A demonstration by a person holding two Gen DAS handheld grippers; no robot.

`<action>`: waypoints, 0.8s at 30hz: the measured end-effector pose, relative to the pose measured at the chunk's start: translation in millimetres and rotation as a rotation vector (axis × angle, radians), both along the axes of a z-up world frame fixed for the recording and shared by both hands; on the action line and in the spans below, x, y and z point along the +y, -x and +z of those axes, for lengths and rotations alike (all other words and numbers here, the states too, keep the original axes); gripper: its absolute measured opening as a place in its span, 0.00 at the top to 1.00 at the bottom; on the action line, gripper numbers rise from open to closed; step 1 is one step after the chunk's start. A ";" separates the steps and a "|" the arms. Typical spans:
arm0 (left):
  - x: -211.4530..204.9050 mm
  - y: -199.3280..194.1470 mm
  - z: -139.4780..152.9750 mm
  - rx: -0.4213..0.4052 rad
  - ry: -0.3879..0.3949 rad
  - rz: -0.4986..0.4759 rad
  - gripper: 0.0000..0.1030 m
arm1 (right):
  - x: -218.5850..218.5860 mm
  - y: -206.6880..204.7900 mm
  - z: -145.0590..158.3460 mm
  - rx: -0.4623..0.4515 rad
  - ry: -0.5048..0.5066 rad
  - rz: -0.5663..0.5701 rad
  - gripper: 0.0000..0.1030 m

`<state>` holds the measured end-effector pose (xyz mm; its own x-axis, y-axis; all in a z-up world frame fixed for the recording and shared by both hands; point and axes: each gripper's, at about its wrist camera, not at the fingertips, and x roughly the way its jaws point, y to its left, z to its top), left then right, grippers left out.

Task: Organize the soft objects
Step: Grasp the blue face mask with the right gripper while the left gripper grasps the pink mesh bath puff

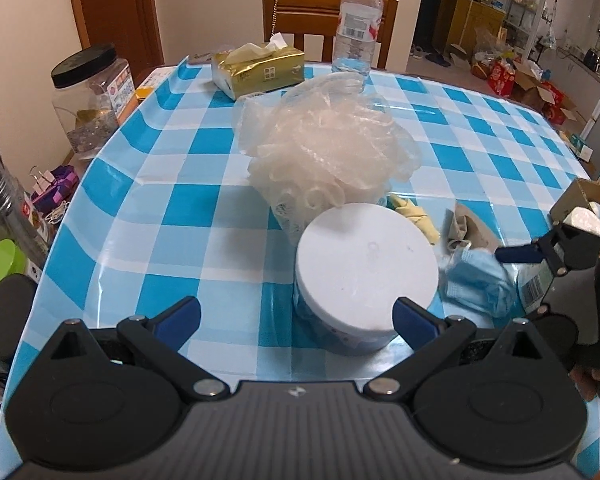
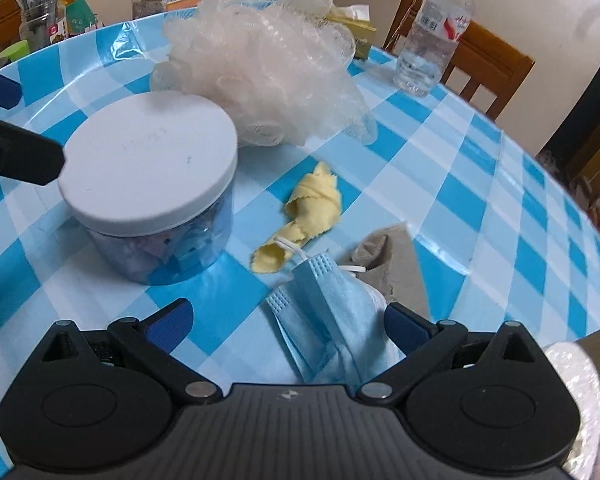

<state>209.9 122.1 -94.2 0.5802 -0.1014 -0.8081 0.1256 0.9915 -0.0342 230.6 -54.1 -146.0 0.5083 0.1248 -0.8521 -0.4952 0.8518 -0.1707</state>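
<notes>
Yellow cloth (image 2: 306,216) (rolled) lies lengthwise toward blue mask (image 2: 328,320).

A lived-in home dining area: a table (image 1: 188,216) under a blue-and-white checked cover, wooden chairs (image 1: 300,12) at its far edge, a tissue pack (image 1: 260,68) and water bottle (image 1: 356,20) there, and a cluttered kitchen (image 1: 540,40) through the doorway beyond.

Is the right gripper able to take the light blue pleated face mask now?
Probably yes: the right gripper is open, the light blue pleated face mask lies between its fingers, and nothing covers it.
</notes>
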 end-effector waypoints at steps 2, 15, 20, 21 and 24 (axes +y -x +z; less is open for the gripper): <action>-0.7 -1.6 -0.6 0.001 0.003 -0.003 0.01 | 0.7 1.2 0.5 0.025 -0.019 -0.002 0.00; -0.4 -1.2 1.8 -0.008 0.019 -0.012 0.01 | 3.5 7.4 1.7 0.115 -0.062 0.012 0.00; 0.7 0.4 3.7 -0.015 0.020 -0.015 0.01 | -0.4 8.7 -3.7 0.178 -0.104 0.010 0.00; 1.0 0.6 4.1 -0.016 0.019 -0.016 0.01 | 0.3 11.0 -4.3 0.195 -0.113 0.017 0.00; 3.2 -0.4 4.3 -0.016 0.017 -0.018 0.01 | 3.0 18.0 -5.9 0.220 -0.132 0.038 0.00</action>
<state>210.3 125.2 -89.9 0.5908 -0.1256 -0.7969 0.1436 0.9884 -0.0494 212.6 -51.1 -152.0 0.3051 0.2573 -0.9169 -0.5400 0.8398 0.0560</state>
